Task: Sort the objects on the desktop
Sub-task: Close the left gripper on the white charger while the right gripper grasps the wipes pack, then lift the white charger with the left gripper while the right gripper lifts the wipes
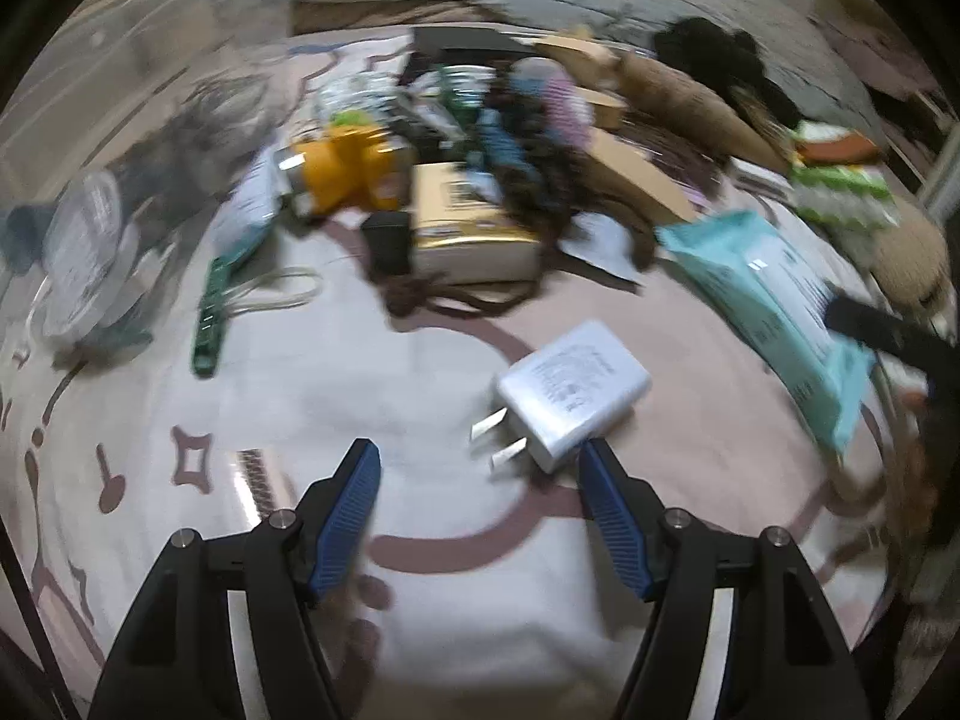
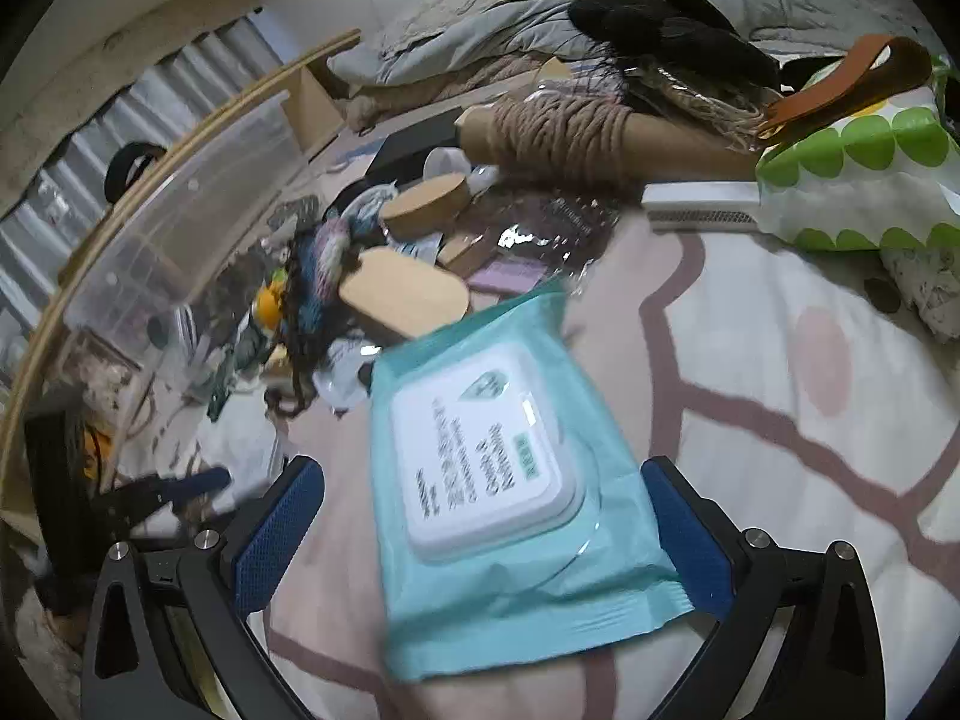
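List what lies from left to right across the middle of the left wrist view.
Clear round container → green strip → black box → yellow carton → white plug charger → teal wipes pack.

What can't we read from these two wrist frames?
- Left wrist view: the pile behind the white charger is motion-blurred; most items can't be identified.
- Right wrist view: lid print on the wipes pack is too blurred to read; whether the right gripper pads press it is unclear.
- Right wrist view: left gripper partly cut off by clutter.
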Demonstrator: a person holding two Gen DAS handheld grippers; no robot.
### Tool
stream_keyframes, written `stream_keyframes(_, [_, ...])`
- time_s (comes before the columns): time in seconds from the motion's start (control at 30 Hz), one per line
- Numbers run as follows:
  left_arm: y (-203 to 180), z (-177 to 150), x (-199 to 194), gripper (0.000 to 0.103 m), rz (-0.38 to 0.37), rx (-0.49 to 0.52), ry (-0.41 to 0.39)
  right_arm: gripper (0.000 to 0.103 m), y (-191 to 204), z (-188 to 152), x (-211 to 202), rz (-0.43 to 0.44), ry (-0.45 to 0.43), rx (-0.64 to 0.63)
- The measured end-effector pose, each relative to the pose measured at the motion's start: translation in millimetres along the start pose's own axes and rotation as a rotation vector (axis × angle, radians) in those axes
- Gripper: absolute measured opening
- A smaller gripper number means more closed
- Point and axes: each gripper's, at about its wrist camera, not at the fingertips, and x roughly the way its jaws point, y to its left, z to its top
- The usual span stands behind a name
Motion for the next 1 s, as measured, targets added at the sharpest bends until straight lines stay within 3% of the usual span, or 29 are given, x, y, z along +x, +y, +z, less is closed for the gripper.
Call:
stream_keyframes(0.3, [17,12,8,0.069,0.098,-0.073,-0.034,0.103,24,-14,6,-0.091,0.031,-0.056])
stream_keyframes(0.37, [18,13,7,0.069,0.083,-0.072,-0.036,0.103,29,-17,8,-0.113,0.036,-0.078])
stream_keyframes(0.43, [19,12,5,0.07,0.021,-0.071,-0.041,0.103,30,-20,12,-0.144,0.038,-0.098])
stream_keyframes(0.53, [18,14,2,0.087,-0.077,-0.068,-0.061,0.103,30,-23,19,-0.179,0.044,-0.113])
stream_keyframes(0.7, [7,24,0,0.087,-0.094,-0.029,-0.12,0.103,35,-25,26,-0.233,0.046,-0.155])
stream_keyframes(1.0, [-15,25,12,0.087,-0.022,0.07,-0.169,0.103,42,-29,32,-0.305,0.042,-0.206])
